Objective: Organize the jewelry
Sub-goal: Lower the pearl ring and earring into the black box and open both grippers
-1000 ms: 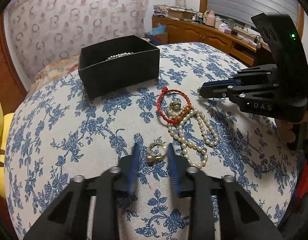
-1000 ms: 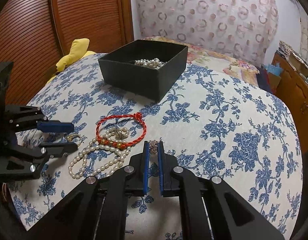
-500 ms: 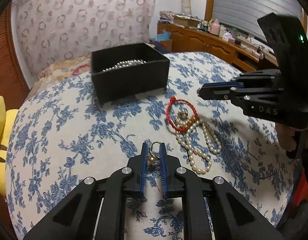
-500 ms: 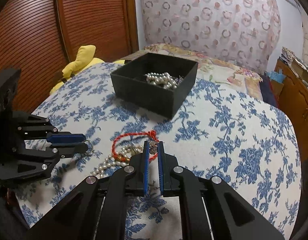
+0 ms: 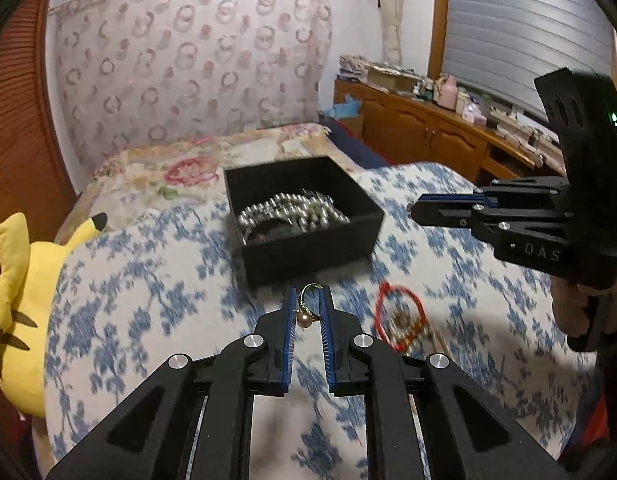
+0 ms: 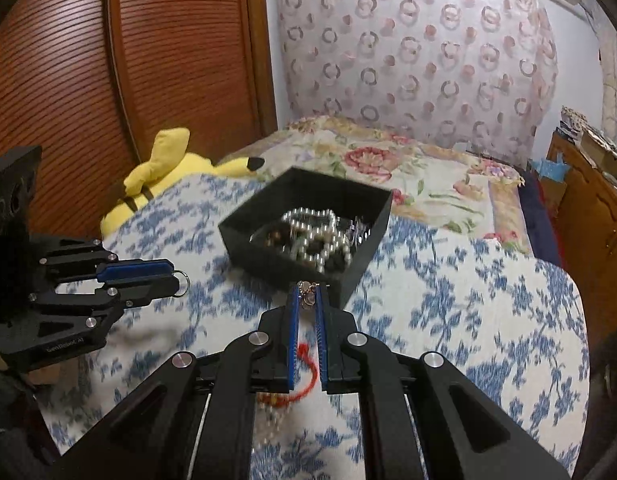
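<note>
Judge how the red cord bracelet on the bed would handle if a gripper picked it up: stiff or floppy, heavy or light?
The red cord bracelet looks like thin braided string, so it would probably sag rather than keep its loop. It seems light. It lies partly over the pearl necklace, so lifting it may drag pearls along.

You face a patterned curtain [image 6: 412, 52], with slatted wooden doors [image 6: 108, 60] to your left and a shuttered window [image 5: 528, 28] above a wooden dresser [image 5: 428, 136].

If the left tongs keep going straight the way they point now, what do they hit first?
Likely the near wall of the open black cardboard box, straight ahead of the left tongs and the gold pearl ring they hold; depth is uncertain.
</note>
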Motion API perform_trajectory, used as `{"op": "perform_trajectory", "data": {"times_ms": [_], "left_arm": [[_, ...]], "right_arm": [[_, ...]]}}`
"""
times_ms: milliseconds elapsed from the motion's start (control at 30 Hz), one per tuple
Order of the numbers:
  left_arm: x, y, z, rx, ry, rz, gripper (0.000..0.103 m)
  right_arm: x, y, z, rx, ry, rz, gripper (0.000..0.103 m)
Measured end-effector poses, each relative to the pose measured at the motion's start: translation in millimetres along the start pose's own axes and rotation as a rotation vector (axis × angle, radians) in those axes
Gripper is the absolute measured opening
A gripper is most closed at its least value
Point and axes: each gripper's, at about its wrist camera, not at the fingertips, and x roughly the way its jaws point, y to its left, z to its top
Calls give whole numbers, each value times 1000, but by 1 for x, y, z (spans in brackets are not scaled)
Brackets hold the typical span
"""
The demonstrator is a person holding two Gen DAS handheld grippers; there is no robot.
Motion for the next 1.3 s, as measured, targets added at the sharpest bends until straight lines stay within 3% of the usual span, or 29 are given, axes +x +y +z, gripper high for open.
{"op": "perform_trajectory", "data": {"times_ms": [333, 667, 800, 1100, 1167, 1233, 1300], "left_arm": [[12, 18, 28, -43, -29, 20, 11], [28, 25, 45, -54, -29, 35, 11], [35, 27, 49, -57, -23, 35, 11], [55, 22, 56, -48, -2, 39, 11], [56, 22, 58, -51, -6, 51, 14], [54, 23, 60, -62, -13, 50, 31], [51, 25, 60, -69, -24, 48, 34]], "right_arm": [[34, -8, 29, 16, 29, -15, 9], [49, -22, 37, 103, 40, 54, 10], [50, -28, 39, 114, 43, 63, 28], [44, -35, 37, 112, 39, 39, 28], [41, -34, 34, 104, 37, 21, 28], [37, -34, 30, 90, 33, 7, 28], [33, -33, 24, 83, 27, -4, 28]]}}
